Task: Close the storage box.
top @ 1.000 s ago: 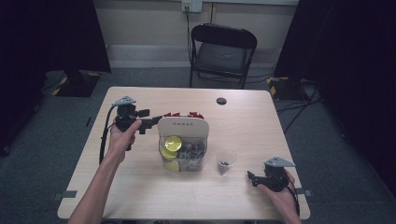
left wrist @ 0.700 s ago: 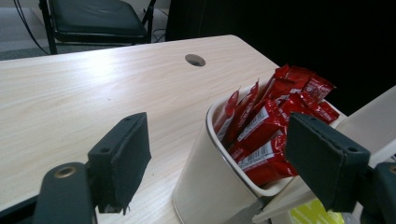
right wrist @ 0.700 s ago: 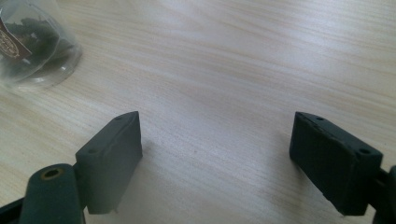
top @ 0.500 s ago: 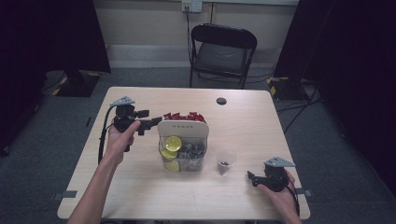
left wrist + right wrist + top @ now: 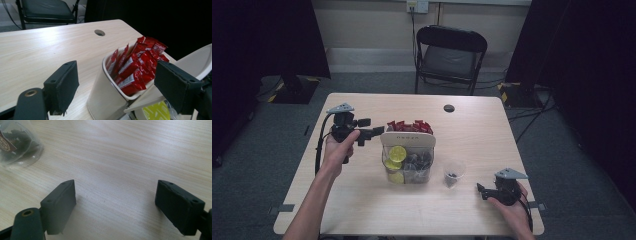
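Observation:
My left gripper (image 5: 374,131) hovers just left of a white and clear organizer (image 5: 408,150), pointing at its back compartment of red sauce packets (image 5: 408,126). Its jaws have just been opening and grip nothing. In the left gripper view the packets (image 5: 135,65) stand in the white cup (image 5: 102,100) beyond my left gripper (image 5: 117,83). My right gripper (image 5: 482,191) rests open at the table's front right corner. A clear plastic cup (image 5: 454,172) with dark bits stands to its left, and the right gripper view has the cup (image 5: 17,142) past my right gripper (image 5: 117,205).
The organizer's front part holds a yellow round piece (image 5: 398,153) and dark small items. A cable hole (image 5: 449,108) sits in the table's far side. Behind the table stands a black folding chair (image 5: 451,55). Bare wood lies around both hands.
The left gripper's jaws have parted a little and it has edged slightly toward the organizer. The right hand has stayed still.

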`<state>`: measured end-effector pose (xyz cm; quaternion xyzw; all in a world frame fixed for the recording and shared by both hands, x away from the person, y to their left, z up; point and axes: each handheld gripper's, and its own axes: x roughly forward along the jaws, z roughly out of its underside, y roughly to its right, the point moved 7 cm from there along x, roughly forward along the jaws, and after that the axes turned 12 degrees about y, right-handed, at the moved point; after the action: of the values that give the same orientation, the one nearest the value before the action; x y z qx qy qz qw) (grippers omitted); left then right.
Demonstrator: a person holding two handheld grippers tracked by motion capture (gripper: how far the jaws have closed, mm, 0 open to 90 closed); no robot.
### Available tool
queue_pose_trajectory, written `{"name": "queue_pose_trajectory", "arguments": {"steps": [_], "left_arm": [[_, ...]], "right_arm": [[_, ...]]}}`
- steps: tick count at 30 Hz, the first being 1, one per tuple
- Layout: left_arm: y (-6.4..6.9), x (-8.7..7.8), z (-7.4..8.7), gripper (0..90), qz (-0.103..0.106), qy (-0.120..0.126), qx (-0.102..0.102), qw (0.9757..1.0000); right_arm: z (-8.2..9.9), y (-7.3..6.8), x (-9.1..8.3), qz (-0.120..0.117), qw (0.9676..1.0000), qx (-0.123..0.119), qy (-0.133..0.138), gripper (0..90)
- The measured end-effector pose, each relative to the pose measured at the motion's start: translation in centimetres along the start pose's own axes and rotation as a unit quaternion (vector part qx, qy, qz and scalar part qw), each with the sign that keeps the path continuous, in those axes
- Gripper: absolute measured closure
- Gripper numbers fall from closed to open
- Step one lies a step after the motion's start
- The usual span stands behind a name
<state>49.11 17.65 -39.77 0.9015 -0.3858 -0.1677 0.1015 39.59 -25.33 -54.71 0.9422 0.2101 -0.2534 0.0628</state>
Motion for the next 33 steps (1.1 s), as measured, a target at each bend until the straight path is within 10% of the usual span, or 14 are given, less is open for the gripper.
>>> {"name": "queue_pose_trajectory", "arguments": {"steps": [33], "left_arm": [[1.1, -0.1, 2.3, 17.8, 0.011, -0.040, 0.009, 0.9991]], "right_arm": [[0.0, 0.0, 0.0, 0.000, 1.0000, 0.002, 0.000, 16.4]]}}
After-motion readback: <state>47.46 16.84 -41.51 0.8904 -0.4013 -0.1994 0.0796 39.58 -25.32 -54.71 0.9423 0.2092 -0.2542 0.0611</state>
